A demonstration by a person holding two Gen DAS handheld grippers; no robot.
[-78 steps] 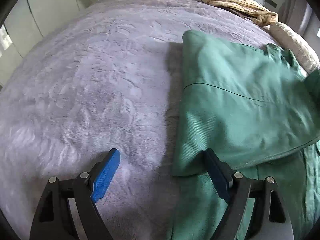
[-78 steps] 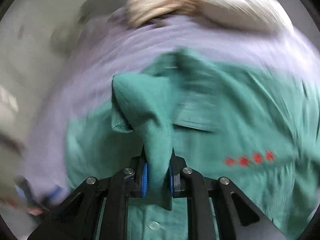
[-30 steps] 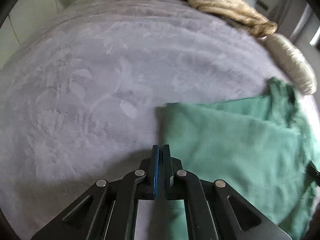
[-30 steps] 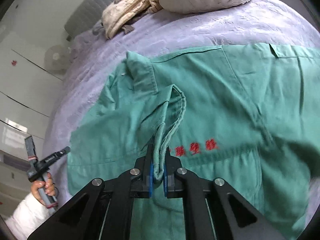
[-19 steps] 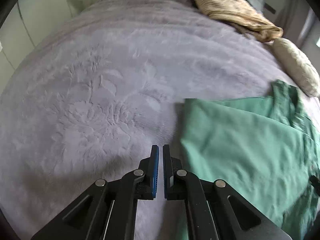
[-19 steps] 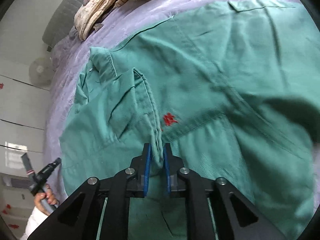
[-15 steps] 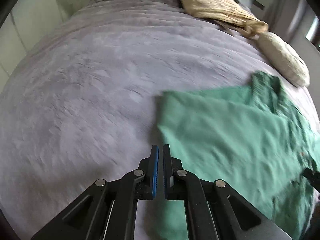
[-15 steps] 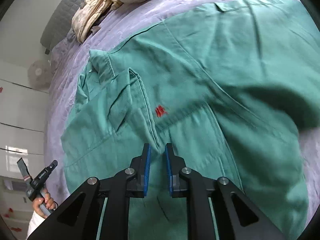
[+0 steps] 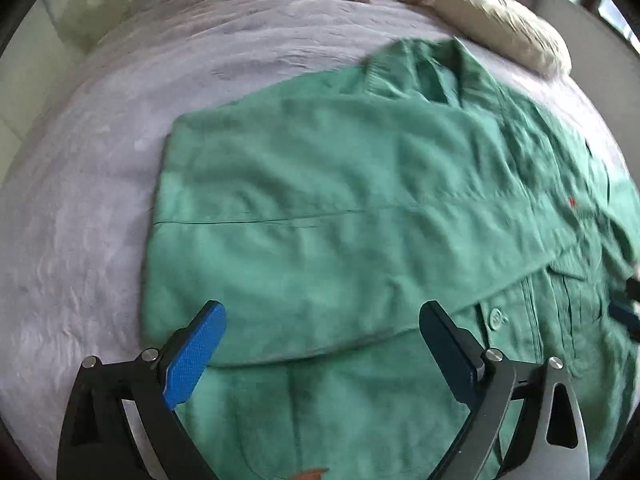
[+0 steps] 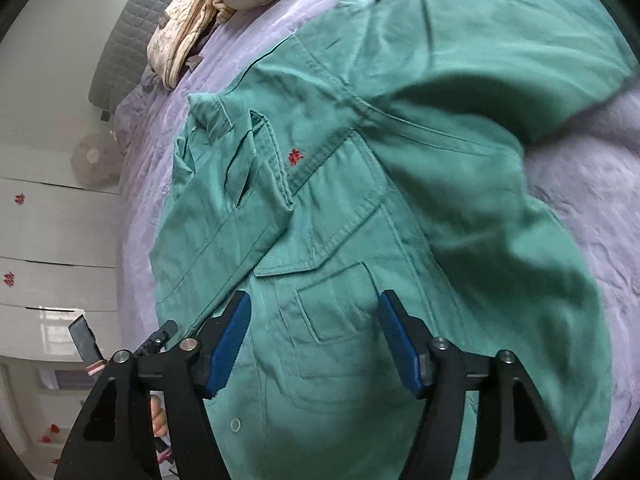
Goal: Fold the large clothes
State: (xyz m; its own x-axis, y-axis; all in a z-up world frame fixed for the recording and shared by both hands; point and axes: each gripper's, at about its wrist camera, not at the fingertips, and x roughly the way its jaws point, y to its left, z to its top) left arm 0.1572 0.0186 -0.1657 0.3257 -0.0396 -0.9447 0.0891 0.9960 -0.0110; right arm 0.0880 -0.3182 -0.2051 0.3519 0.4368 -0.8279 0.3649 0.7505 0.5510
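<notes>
A lilac bedspread (image 9: 100, 184) is carrying the green jacket (image 9: 340, 208), which is lying spread on it front up, with one side panel and sleeve (image 9: 320, 184) already lying folded across the chest, so the first side fold appears done. The left gripper (image 9: 322, 334) is opening wide above the folded edge and the right gripper (image 10: 314, 338) is opening over the chest pocket (image 10: 344, 308), neither pinching any cloth. Next, I judge, they are needing a fresh hold on the unfolded far sleeve (image 10: 500, 60) to bring it across.

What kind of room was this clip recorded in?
Most likely a bedroom: a green work shirt lies on a bed with a lilac bedspread, a cream pillow and a grey quilted headboard.
</notes>
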